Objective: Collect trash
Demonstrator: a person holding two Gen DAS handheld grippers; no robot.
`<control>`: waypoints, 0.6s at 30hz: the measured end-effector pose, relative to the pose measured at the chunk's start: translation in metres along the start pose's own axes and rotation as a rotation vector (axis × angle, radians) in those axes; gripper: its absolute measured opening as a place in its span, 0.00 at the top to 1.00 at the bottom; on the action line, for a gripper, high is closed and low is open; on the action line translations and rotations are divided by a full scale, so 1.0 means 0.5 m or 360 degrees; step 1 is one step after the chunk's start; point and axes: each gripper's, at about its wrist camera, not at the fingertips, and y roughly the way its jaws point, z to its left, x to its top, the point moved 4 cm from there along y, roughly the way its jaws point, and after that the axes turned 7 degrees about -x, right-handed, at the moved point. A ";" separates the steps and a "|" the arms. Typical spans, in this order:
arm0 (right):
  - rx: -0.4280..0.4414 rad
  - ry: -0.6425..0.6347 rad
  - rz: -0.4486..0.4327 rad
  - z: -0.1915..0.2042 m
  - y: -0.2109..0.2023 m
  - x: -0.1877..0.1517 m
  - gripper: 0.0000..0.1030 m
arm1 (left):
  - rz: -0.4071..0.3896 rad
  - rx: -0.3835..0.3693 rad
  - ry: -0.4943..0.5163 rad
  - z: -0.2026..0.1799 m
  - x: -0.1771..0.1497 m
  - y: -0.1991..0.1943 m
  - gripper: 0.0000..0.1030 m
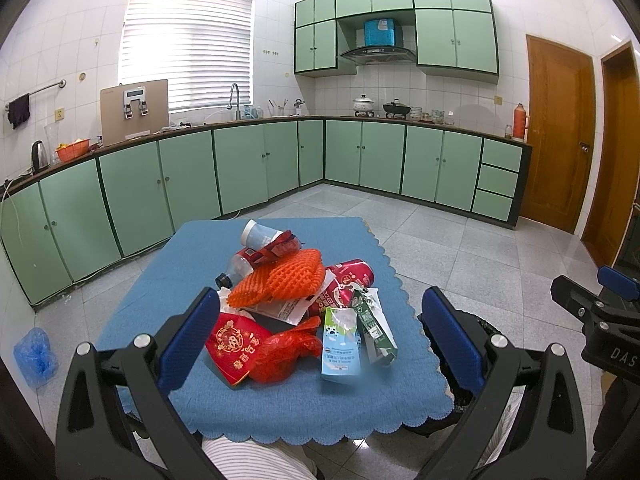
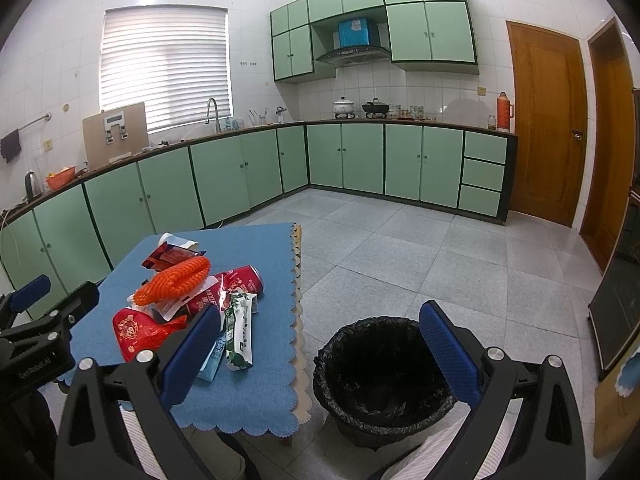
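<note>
A heap of trash lies on the blue-clothed table (image 1: pixel 280 404): an orange foam net (image 1: pixel 280 276), a red can (image 1: pixel 350 280), a red packet (image 1: pixel 234 344), a red plastic bag (image 1: pixel 288 352), a blue milk carton (image 1: pixel 340 344), a green carton (image 1: pixel 374 326) and a clear bottle (image 1: pixel 240 266). My left gripper (image 1: pixel 320 340) hovers open above the near side of the heap, holding nothing. My right gripper (image 2: pixel 320 350) is open and empty, between the table's right edge (image 2: pixel 296 320) and the black-lined bin (image 2: pixel 380 372) on the floor.
Green cabinets (image 1: pixel 248 164) run along the far walls under a counter with a kettle (image 1: pixel 39 155) and pots. Wooden doors (image 1: pixel 556 136) stand at the right. A blue plastic bag (image 1: pixel 34 354) lies on the floor at left. Striped trouser legs (image 1: pixel 256 460) show below.
</note>
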 end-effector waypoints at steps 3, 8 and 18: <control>0.0002 0.0003 0.0001 0.002 0.000 0.001 0.06 | 0.0000 -0.0001 0.0001 -0.002 0.006 0.002 0.05; -0.0001 0.0005 0.0002 0.003 0.002 0.000 0.06 | 0.0004 -0.0001 0.0002 -0.001 -0.002 -0.002 0.05; 0.0002 0.0007 0.0001 0.004 0.001 0.002 0.06 | 0.0002 -0.0001 0.0001 0.000 0.005 0.007 0.05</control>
